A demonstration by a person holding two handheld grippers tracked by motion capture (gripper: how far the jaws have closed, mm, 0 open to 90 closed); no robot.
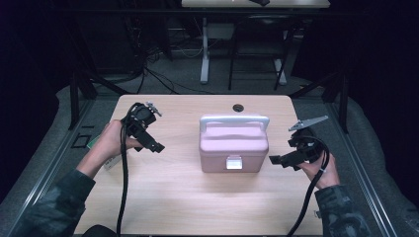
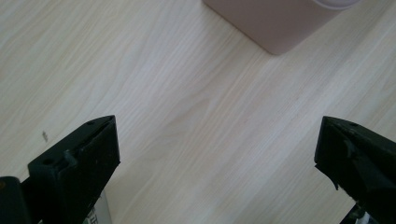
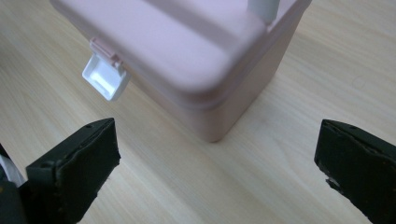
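A pink lidded box [image 1: 233, 145] with a white handle [image 1: 234, 120] and a white front latch [image 1: 233, 162] stands in the middle of the wooden table [image 1: 178, 197]. The latch [image 3: 106, 77] is flipped outward. My left gripper [image 1: 157, 146] hovers to the box's left, open and holding nothing; a corner of the box [image 2: 280, 23] shows ahead of its jaws [image 2: 217, 154]. My right gripper [image 1: 274, 160] hovers at the box's right front corner, open and holding nothing, with the box [image 3: 196, 51] just beyond its jaws [image 3: 217, 158].
A small round hole [image 1: 238, 107] lies in the table behind the box. A green and white card [image 1: 99, 143] lies at the table's left edge under the left hand. Beyond the table are desk legs [image 1: 204, 49] and cables on a dark floor.
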